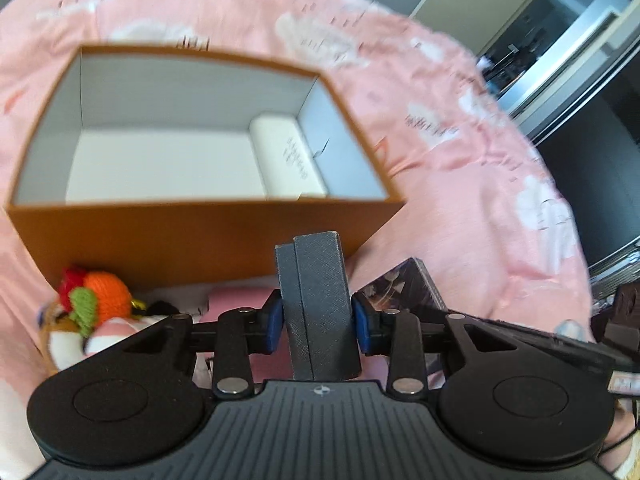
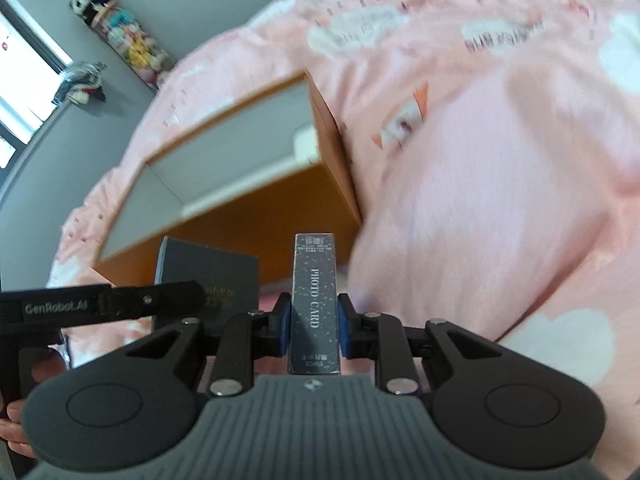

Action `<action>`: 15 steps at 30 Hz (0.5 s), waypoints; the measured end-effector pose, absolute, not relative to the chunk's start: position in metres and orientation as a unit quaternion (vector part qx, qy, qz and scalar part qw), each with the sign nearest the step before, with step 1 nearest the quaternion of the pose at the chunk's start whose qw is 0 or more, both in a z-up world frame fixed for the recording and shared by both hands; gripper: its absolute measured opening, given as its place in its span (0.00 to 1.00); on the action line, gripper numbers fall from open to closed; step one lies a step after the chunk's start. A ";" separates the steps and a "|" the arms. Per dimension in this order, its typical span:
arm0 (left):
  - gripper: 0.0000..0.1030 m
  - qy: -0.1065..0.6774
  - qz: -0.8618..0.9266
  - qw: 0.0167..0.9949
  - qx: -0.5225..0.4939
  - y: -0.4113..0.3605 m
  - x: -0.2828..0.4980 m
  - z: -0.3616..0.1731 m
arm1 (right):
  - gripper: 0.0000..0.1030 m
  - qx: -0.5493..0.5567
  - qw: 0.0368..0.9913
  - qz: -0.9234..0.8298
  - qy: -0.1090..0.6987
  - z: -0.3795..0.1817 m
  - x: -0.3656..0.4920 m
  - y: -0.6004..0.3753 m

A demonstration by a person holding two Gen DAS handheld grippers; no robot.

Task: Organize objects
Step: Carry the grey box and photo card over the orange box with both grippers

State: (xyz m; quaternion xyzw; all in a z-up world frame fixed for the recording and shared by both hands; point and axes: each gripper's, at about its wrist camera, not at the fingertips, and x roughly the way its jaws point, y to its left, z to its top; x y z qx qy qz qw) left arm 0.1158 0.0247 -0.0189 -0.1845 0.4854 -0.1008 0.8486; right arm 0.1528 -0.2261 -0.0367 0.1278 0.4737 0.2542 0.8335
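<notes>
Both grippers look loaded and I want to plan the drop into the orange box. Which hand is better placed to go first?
Probably the left. Its gripper holds the grey case facing the orange box squarely, the interior open ahead. The right gripper, holding the photo card box, faces the box's corner from the side.

Open box (image 1: 192, 224) on bedspread (image 1: 460, 160), white case (image 1: 288, 156) inside at right, knitted toy (image 1: 96, 300) in front.

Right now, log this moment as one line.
left fingers: gripping grey case | right fingers: gripping photo card box | orange box: open, white box inside
</notes>
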 end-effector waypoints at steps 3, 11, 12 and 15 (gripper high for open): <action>0.39 0.460 -0.112 0.860 -0.192 0.037 0.111 0.006 | 0.24 0.135 0.844 0.267 0.445 -0.009 0.151 -0.228; 0.39 0.401 -0.076 0.895 -0.181 0.067 0.143 0.050 | 0.24 0.141 0.862 0.308 0.378 0.049 0.186 -0.198; 0.39 0.399 -0.067 0.897 -0.178 0.070 0.150 0.050 | 0.24 0.143 0.862 0.310 0.375 0.051 0.193 -0.190; 0.39 0.399 -0.022 0.904 -0.151 0.079 0.166 0.044 | 0.24 0.140 0.858 0.312 0.383 0.042 0.218 -0.159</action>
